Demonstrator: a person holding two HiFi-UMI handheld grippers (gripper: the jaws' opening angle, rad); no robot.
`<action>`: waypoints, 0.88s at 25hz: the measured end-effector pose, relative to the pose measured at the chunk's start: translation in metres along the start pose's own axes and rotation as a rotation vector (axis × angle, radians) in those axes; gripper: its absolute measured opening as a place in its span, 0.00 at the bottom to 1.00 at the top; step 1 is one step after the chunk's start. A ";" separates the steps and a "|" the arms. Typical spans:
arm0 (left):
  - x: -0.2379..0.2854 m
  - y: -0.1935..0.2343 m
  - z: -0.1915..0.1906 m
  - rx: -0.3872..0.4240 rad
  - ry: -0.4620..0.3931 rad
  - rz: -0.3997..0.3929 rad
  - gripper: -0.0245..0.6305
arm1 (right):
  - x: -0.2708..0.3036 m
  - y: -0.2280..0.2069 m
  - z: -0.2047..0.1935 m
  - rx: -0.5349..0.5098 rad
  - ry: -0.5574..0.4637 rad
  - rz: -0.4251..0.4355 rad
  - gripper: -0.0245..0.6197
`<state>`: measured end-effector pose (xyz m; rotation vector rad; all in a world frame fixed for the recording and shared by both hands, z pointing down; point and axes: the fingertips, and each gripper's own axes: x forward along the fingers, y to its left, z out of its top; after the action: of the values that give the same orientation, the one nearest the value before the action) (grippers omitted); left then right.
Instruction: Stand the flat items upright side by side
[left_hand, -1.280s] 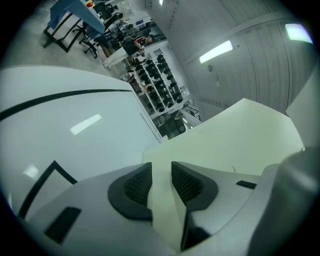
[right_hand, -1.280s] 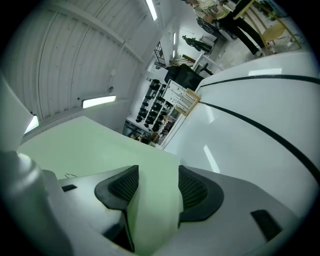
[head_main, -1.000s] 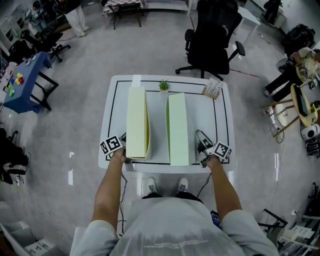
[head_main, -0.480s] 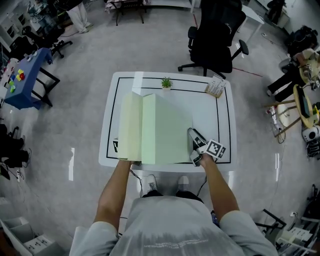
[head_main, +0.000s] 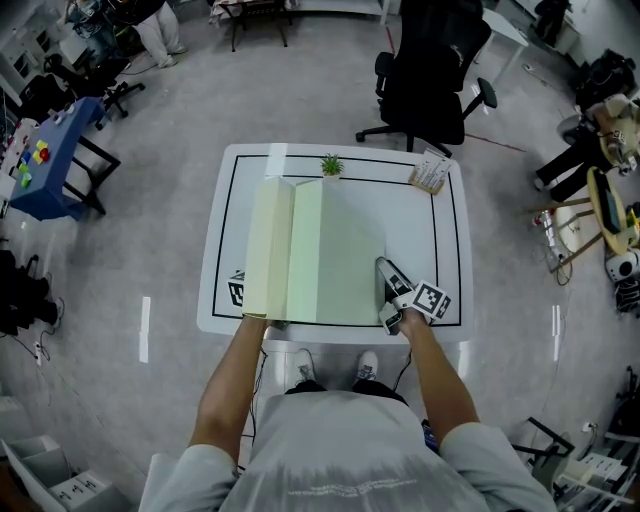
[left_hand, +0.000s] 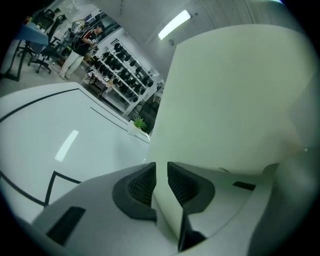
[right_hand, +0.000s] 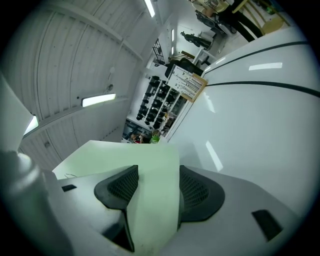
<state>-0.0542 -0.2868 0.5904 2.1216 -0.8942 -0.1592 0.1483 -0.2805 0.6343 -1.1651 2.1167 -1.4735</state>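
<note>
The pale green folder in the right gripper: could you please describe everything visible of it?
The pale green folder is large, flat, plain and matte, like card. It is tilted over the white table, broad face towards the head camera, beside the cream folder. The right gripper has its jaws clamped on its near edge.

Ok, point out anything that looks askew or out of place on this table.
Neither folder stands upright. The green folder tilts so far that its broad face shows from above, and its long edge meets the yellow folder, which leans too. Nothing looks spilled or damaged.
</note>
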 end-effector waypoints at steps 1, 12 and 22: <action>0.002 -0.004 0.001 0.018 0.003 -0.005 0.14 | -0.002 -0.001 -0.001 0.007 0.004 -0.002 0.45; 0.022 -0.069 0.017 0.202 0.020 -0.129 0.15 | -0.015 0.039 0.034 -0.211 0.037 0.082 0.36; 0.019 -0.089 0.024 0.224 -0.026 -0.121 0.15 | -0.030 0.107 0.071 -0.438 -0.024 0.131 0.33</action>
<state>-0.0011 -0.2766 0.5131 2.3887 -0.8318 -0.1546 0.1656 -0.2882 0.5036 -1.1434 2.5226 -0.9601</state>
